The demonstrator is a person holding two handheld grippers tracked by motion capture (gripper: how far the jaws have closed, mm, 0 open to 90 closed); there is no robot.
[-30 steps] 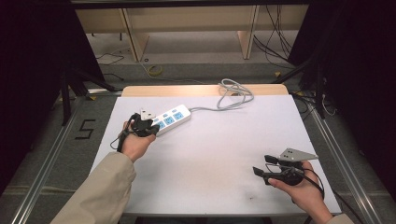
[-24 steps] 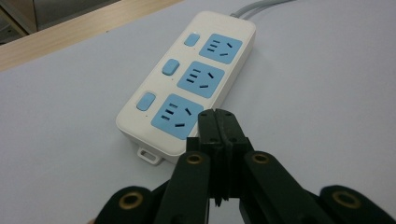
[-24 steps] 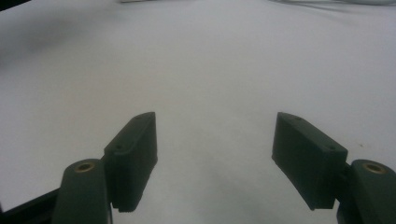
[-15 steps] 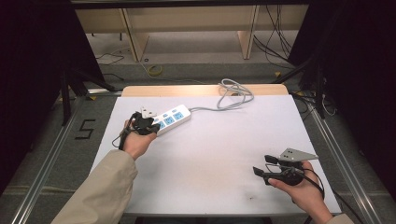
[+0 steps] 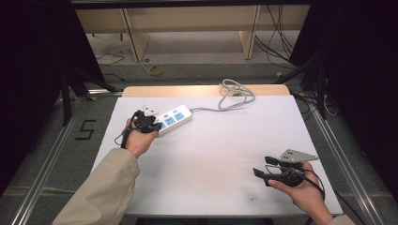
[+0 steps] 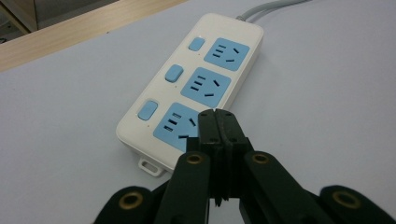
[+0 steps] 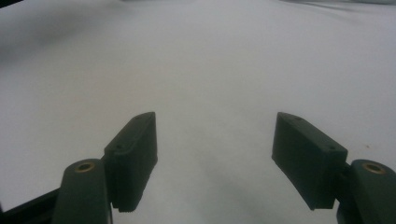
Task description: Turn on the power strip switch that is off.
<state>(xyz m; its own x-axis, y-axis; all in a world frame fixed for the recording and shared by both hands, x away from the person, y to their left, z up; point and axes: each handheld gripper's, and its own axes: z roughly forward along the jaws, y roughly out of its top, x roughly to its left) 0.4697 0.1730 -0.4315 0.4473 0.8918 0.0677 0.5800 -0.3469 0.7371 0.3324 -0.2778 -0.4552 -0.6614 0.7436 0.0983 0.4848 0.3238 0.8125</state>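
1. Your left gripper (image 6: 215, 122) has its jaws clenched together with nothing between them, at the bottom centre of the left gripper view. Its tips are over the nearest blue socket of the power strip (image 6: 196, 88).
2. In the high view, the power strip (image 5: 174, 118) lies on the white table (image 5: 211, 154) in the upper left part, beside your left hand (image 5: 140, 136).
3. Its grey cable (image 5: 234, 96) runs to the upper centre.
4. Your right gripper (image 7: 215, 154) is released, jaws wide apart over bare table, at the lower right of the high view (image 5: 263, 167).

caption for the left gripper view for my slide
Left gripper, jaws shut, poised over the nearest blue socket of a white power strip.
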